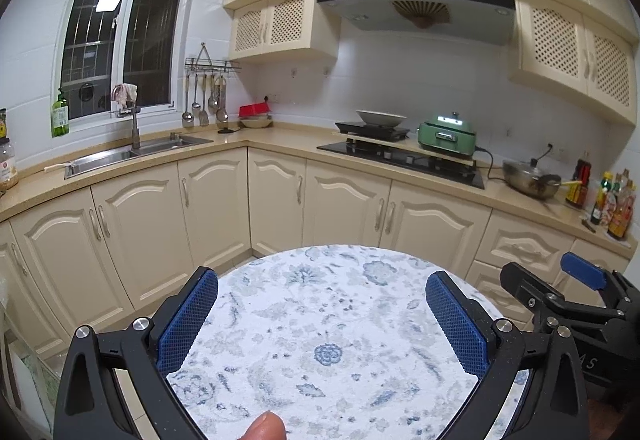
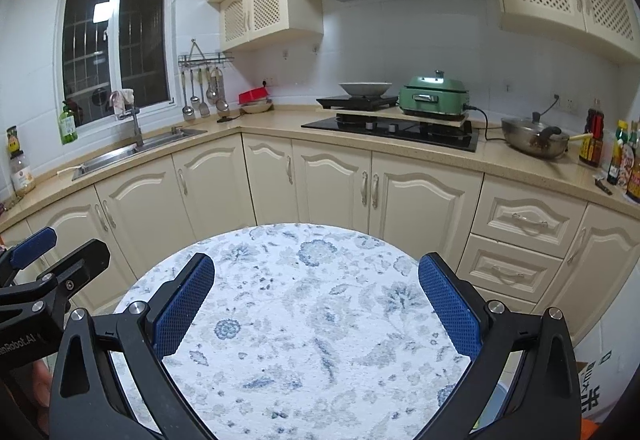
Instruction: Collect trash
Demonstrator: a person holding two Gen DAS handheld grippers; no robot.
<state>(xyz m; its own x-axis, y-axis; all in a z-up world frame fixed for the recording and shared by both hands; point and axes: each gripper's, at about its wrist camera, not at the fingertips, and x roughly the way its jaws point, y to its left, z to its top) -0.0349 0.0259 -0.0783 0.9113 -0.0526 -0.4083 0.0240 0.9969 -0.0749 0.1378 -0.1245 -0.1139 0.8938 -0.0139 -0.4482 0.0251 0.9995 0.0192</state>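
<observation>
Both tongs wide apart, left tongs [image 1: 322, 310], right tongs [image 2: 316, 290], holding nothing, above floral round table [image 1: 320, 392]

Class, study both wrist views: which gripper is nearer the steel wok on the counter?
Right. The right gripper sits on the wok side; the left gripper is beside it, toward the sink.

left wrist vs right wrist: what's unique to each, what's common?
Left wrist only: a fingertip at the bottom edge, and the right gripper seen from the side at right.

Right wrist only: a cardboard box with printed characters at lower right, and the left gripper seen from the side at left.

Both: each gripper open and empty over the round floral tabletop, plus the sink, green cooker and steel pan. No trash is visible on the tabletop.
</observation>
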